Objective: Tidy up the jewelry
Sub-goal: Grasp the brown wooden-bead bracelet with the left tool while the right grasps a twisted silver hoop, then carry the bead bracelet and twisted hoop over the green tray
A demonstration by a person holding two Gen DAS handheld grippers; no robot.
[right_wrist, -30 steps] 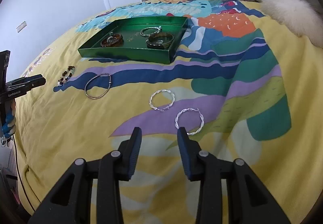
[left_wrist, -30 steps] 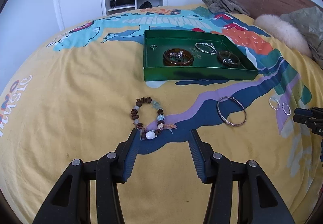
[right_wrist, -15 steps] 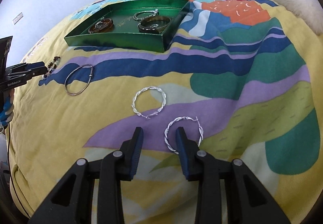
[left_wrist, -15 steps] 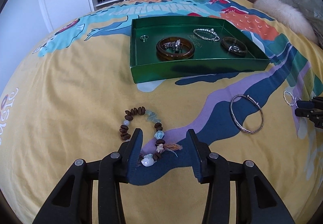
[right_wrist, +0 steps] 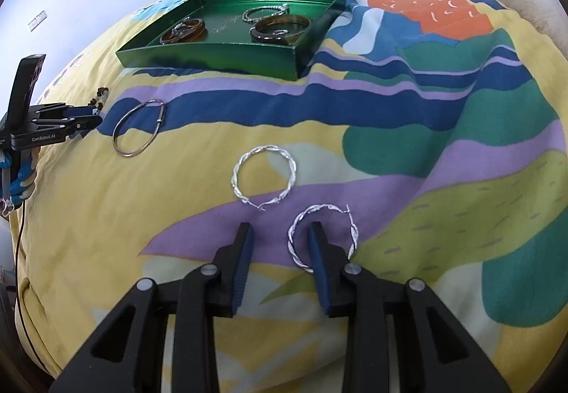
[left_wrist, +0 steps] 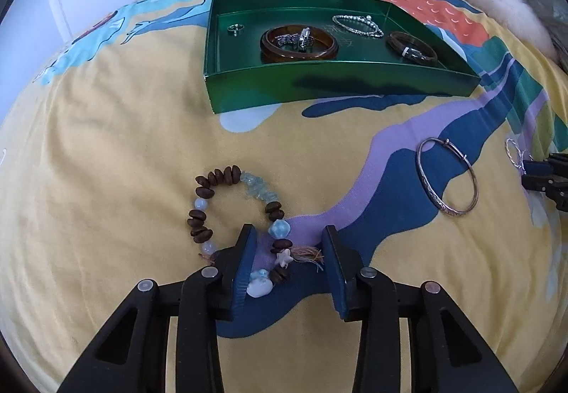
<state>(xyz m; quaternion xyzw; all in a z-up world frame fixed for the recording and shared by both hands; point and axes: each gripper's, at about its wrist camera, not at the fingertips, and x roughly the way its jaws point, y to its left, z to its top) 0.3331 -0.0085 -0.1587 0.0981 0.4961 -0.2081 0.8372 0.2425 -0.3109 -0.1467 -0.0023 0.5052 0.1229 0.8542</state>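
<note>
Both grippers poised over loose jewelry, on the bedspread in front of the green tray [left_wrist: 319,88].
Left gripper [left_wrist: 287,251], open and empty, straddles the beaded bracelet [left_wrist: 234,215]: brown seeds, pale blue stones, shell charm. Right gripper [right_wrist: 280,244], open, straddles a twisted silver hoop's [right_wrist: 323,237] rim; closing squarely should prevent slipping.

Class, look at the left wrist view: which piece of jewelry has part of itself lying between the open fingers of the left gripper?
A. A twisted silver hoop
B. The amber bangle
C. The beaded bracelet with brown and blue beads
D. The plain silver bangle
C: the beaded bracelet has its shell end between the left gripper fingers, while the silver bangle lies apart to the right.
</note>
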